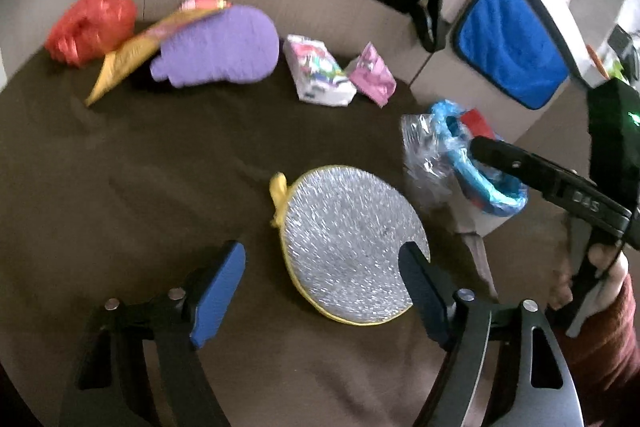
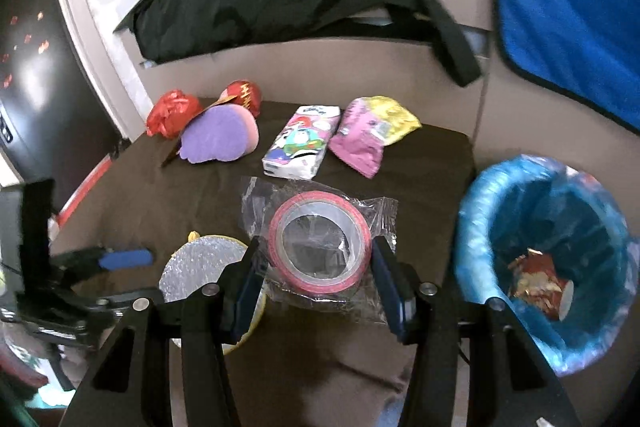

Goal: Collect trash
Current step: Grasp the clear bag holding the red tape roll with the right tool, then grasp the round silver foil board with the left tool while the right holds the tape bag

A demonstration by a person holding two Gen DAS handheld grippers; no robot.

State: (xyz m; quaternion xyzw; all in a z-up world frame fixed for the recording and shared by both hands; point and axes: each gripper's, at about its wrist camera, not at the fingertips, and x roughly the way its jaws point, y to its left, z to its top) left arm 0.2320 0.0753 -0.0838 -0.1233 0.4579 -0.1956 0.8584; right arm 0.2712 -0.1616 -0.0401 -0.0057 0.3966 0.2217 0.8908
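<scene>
My right claw (image 2: 318,279) grips a roll of red tape (image 2: 320,247) in a clear wrapper, both pads pressed to its sides, centre frame, lifted over the table (image 2: 160,187). Lower right in that view sits the bin (image 2: 480,227) with its blue liner, and inside there's one crumpled red-and-gold wrapper (image 2: 536,281), so I'd say one piece is in. My left claw (image 1: 322,291) is wide and empty, hanging over the silver round pad (image 1: 352,239). Left along the top of the table: red crumpled bag (image 1: 90,25), purple sponge (image 1: 220,49), tissue pack (image 1: 318,73), pink packet (image 1: 372,73). I reckon most of the job remains.
</scene>
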